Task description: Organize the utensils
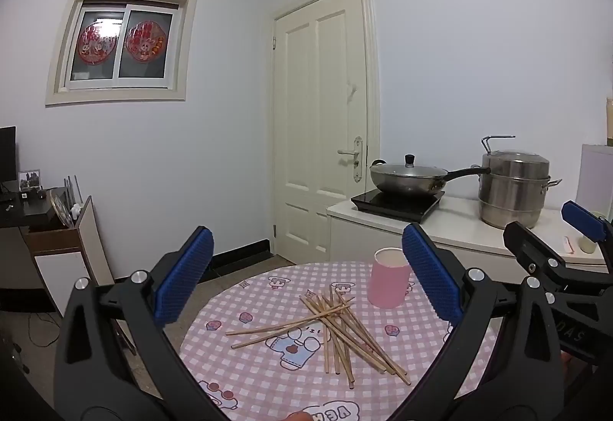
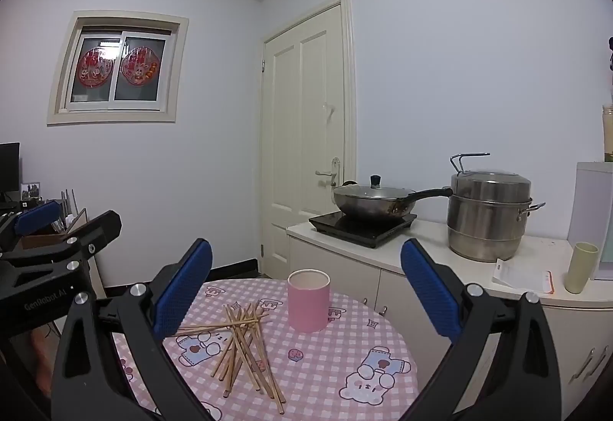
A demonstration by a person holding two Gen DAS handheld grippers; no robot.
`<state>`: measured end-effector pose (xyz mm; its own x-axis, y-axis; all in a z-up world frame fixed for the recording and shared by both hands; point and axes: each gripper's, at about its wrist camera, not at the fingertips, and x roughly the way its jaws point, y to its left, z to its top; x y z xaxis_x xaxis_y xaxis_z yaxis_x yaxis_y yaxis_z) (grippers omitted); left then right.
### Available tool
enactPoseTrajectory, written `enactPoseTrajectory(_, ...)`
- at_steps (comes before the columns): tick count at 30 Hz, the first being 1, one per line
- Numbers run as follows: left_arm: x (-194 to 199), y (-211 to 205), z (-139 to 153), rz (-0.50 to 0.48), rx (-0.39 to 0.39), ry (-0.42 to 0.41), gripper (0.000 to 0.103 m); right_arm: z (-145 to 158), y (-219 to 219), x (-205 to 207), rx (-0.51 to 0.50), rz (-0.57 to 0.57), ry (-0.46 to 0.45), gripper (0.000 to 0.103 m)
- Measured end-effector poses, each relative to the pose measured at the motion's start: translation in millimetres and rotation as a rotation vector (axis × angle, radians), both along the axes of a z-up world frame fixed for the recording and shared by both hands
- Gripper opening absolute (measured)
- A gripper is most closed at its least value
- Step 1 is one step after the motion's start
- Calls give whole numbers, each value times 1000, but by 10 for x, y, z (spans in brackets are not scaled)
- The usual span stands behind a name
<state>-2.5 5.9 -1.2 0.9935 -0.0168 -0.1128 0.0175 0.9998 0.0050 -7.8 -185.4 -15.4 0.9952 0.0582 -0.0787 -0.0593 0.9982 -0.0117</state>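
Left gripper (image 1: 306, 275): jaws wide apart, nothing btwn the blue pads, hovering above the near edge of the table, aimed roughly level across it.
Right gripper (image 2: 306, 287): same story, jaws spread wide, empty, held over the table's near side; also shows at the right edge of the left wrist view.
Chopsticks (image 1: 337, 333): loose crisscross pile of wooden sticks lying flat on the tablecloth, mid-table; most fan toward the camera, a couple lie crosswise to the left. No gripper touching them.
Pink cup (image 1: 387, 277): upright, open top, looks empty from here; stands just beyond & right of the pile, near it; whether the far stick tips touch it, can't tell.
Table (image 2: 325, 375): round, pink-white check cloth w/ cartoon bear prints.
Counter (image 2: 433, 248): white, behind the table on the right.
Wok (image 2: 373, 204): lidded, black knob, sits on the black induction hob (image 2: 360, 227), long handle pointing right.
Steamer pot (image 2: 488, 214): stacked steel, right of the wok.
Green cup (image 2: 581, 267): upright at the counter's right end, beside a sheet of paper.
Door (image 2: 302, 137): cream, closed, behind the counter.
Window (image 2: 118, 70): red paper decals on both panes.
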Motion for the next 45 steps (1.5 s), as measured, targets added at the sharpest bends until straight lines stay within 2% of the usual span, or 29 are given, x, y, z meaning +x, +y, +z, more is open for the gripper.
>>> enactPoseTrajectory(45,55,-20,-41,-10,6,8,97,-45,8,107,-6,3,17,95)
